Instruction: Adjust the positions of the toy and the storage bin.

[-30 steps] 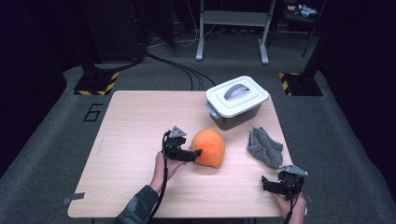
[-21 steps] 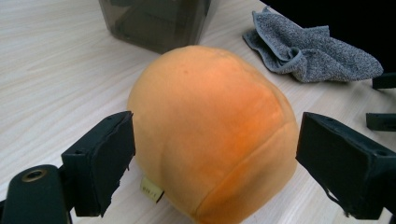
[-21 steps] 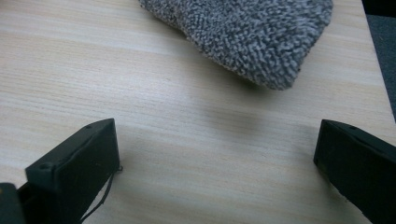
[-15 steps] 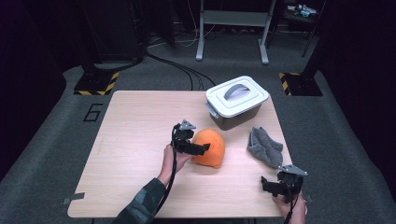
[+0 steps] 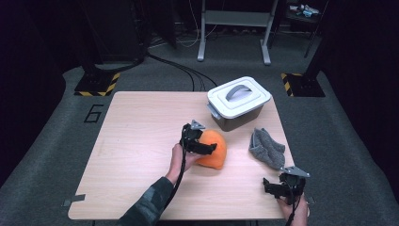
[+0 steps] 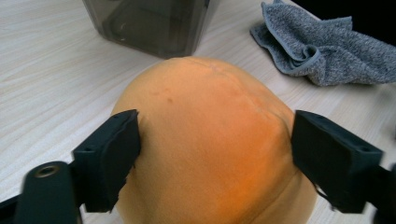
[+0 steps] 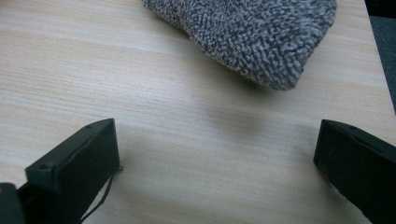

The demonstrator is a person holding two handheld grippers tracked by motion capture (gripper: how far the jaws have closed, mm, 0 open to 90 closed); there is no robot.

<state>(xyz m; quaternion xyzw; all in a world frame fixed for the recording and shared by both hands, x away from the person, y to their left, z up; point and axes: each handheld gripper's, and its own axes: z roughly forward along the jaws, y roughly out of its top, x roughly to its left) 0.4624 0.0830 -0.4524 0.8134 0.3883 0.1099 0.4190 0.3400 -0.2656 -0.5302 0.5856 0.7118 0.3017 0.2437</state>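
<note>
The left gripper (image 5: pixel 205 147) straddles the orange ball (image 5: pixel 214 149) near the middle of the tabletop (image 5: pixel 136 141), a little toward the right edge. Its jaws have just been closing, the ball between them; in the left gripper view the left pad (image 6: pixel 114 154) appears to meet the ball's flank (image 6: pixel 210 149), while the right pad looks a sliver short of it, so I would not call this a grip yet.

The ball looks matte and faintly seamed, like foam or soft rubber: probably light, somewhat yielding and not slippery, but round enough to squirt out of a pinch set too high. The widest girth, pads level on opposite sides, seems the best hold.

Toward the far right corner stands the dark box (image 5: pixel 237 104); its white lid is on, so what it contains can't be told. A grey cloth (image 5: pixel 266 148) lies crumpled by the right edge, apart from ball and box.

The right gripper (image 5: pixel 277 187) hovers at the near right corner, jaws wide with bare wood between them.
</note>
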